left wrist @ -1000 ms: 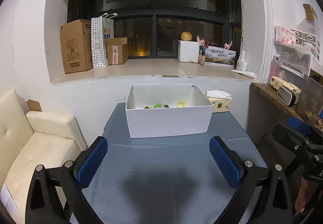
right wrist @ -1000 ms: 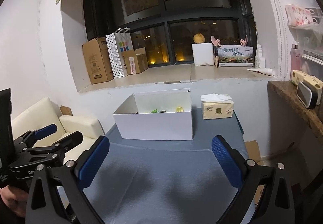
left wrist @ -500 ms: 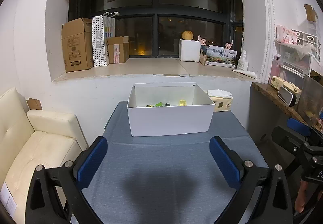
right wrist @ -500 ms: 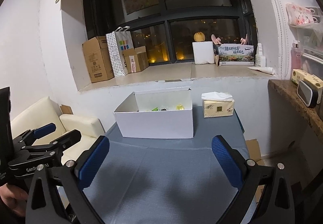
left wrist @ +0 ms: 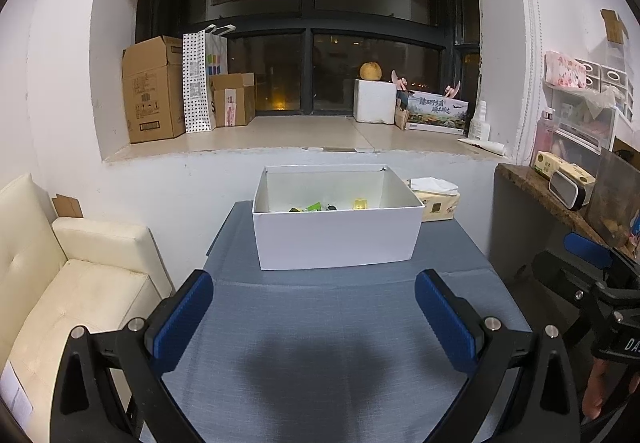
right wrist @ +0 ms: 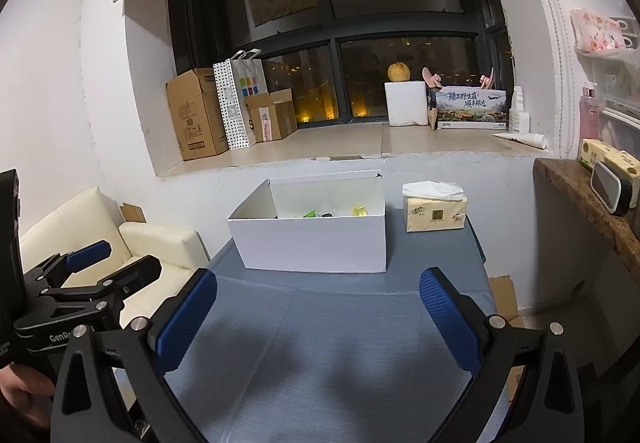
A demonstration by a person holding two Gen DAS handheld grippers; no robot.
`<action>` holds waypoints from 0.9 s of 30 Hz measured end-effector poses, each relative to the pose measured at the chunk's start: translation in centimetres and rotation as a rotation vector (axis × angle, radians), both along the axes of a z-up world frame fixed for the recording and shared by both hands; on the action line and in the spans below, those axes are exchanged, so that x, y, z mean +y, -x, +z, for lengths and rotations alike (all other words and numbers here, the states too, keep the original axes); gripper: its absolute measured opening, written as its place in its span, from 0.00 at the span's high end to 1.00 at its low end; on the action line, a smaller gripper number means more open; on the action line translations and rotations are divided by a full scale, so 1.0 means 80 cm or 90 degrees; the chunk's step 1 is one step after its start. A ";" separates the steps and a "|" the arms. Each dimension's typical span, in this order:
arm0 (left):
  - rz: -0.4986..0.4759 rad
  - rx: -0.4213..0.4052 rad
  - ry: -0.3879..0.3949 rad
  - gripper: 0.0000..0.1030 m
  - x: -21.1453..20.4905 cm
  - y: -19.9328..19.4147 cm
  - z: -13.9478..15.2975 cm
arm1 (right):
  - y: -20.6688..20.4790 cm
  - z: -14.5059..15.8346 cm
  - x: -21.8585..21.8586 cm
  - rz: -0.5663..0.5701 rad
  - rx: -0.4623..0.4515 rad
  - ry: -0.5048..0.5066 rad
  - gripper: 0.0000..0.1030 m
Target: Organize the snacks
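The snacks (left wrist: 326,206) lay inside the white box (left wrist: 336,239); the blue table (left wrist: 320,323) in front of it was bare, so little seemed left. Left gripper (left wrist: 312,317) and right gripper (right wrist: 318,319) hung spread, holding nothing.

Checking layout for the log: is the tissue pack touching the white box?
Apart. The right wrist view shows bare blue tablecloth between the tissue pack and the white box.

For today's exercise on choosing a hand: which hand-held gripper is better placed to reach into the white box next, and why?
Probably the left hand-held gripper: the box sits straight ahead of it, centred between its open fingers. The right hand-held gripper is open too but sees the box angled, off to its left.
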State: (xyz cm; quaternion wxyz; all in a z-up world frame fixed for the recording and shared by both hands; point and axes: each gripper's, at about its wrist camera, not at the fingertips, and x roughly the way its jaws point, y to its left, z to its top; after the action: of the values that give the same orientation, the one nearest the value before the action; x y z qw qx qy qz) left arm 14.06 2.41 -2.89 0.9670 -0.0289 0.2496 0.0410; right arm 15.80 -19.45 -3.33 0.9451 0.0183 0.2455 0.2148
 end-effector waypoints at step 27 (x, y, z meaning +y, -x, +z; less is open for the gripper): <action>-0.008 0.003 0.005 0.00 0.000 0.004 0.003 | -0.003 0.001 0.007 0.004 0.003 0.004 0.00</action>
State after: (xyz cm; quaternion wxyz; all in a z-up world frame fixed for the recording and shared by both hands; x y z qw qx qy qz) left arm 13.77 2.42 -2.66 0.9665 -0.0309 0.2525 0.0342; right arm 16.04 -18.87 -3.24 0.9438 0.0148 0.2487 0.2171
